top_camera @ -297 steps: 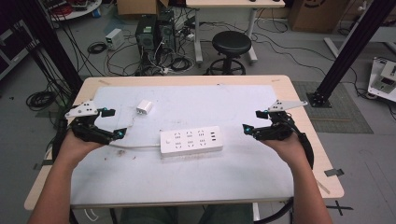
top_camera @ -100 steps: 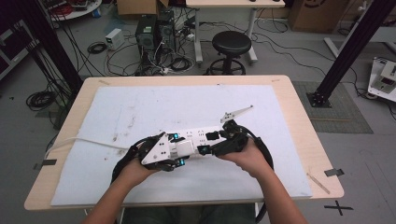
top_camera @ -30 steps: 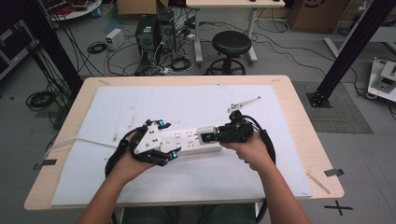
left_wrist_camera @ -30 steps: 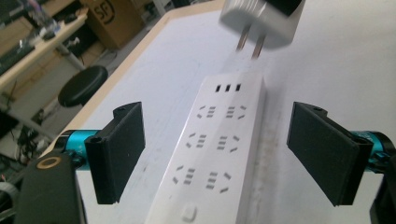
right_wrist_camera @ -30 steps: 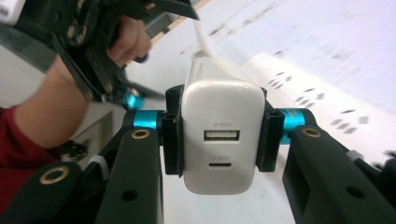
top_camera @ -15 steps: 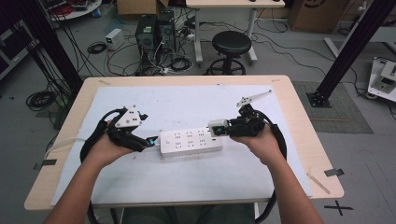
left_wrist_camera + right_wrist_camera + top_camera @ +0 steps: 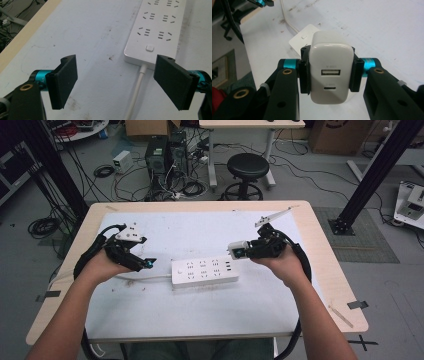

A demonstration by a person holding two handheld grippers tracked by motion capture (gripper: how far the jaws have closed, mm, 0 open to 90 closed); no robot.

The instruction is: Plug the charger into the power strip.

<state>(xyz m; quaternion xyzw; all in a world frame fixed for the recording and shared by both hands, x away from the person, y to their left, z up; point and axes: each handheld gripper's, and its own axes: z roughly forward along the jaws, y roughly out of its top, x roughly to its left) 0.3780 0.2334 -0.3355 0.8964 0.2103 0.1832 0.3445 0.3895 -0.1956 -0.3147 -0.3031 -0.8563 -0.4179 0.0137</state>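
Right tool (image 7: 329, 75) clamped on white charger (image 7: 329, 72) above surface (image 7: 210, 325), left tool (image 7: 117, 82) jaws apart near power strip (image 7: 204, 271) mid-surface

Power strip (image 7: 300, 40) mostly hidden behind charger (image 7: 330, 75); port labels blurred

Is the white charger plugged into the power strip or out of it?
Out. The right gripper holds the charger above the table, apart from the strip.
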